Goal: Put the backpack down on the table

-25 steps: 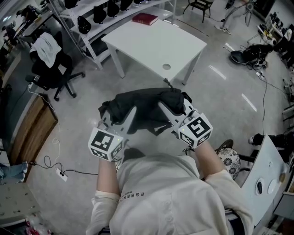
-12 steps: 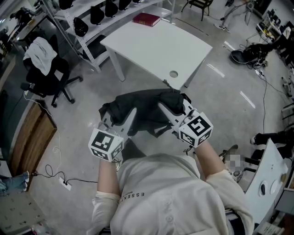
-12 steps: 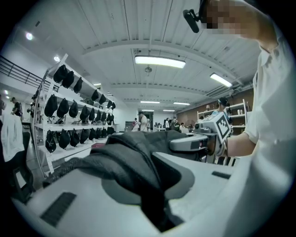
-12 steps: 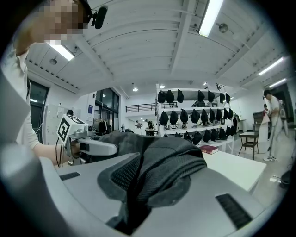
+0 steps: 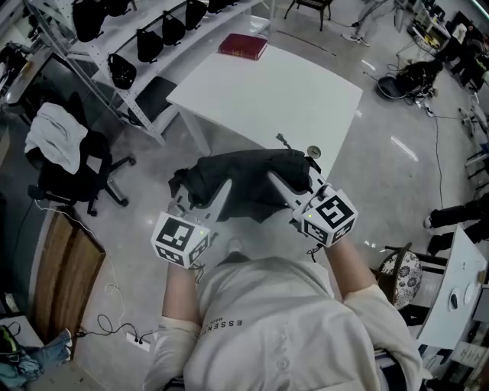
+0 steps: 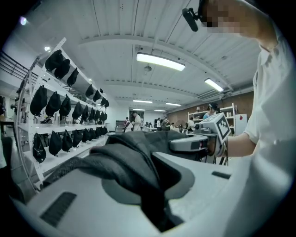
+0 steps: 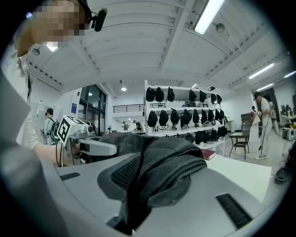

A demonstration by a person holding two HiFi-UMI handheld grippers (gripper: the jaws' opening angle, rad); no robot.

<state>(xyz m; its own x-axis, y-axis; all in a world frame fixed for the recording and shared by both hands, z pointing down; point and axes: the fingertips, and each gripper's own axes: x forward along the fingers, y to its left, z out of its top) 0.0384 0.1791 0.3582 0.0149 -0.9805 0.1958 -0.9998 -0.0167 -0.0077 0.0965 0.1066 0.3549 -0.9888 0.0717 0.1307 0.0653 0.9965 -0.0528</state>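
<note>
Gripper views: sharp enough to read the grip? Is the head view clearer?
Left gripper view: fisheye-bent, dark corners, backpack soft up close, ceiling light bright. Right gripper view: same bending, backpack mesh fairly crisp. Head view: evenly lit and sharp, mild wide-angle bend.

Red book (image 5: 244,46) lying flat near white shelving (image 5: 221,19) hung with black bags (image 5: 122,71); white cloth (image 5: 53,136) draped over black office chair (image 5: 72,179).

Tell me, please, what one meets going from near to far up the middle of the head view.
shirt → backpack → table → red book → shelf of black bags
</note>
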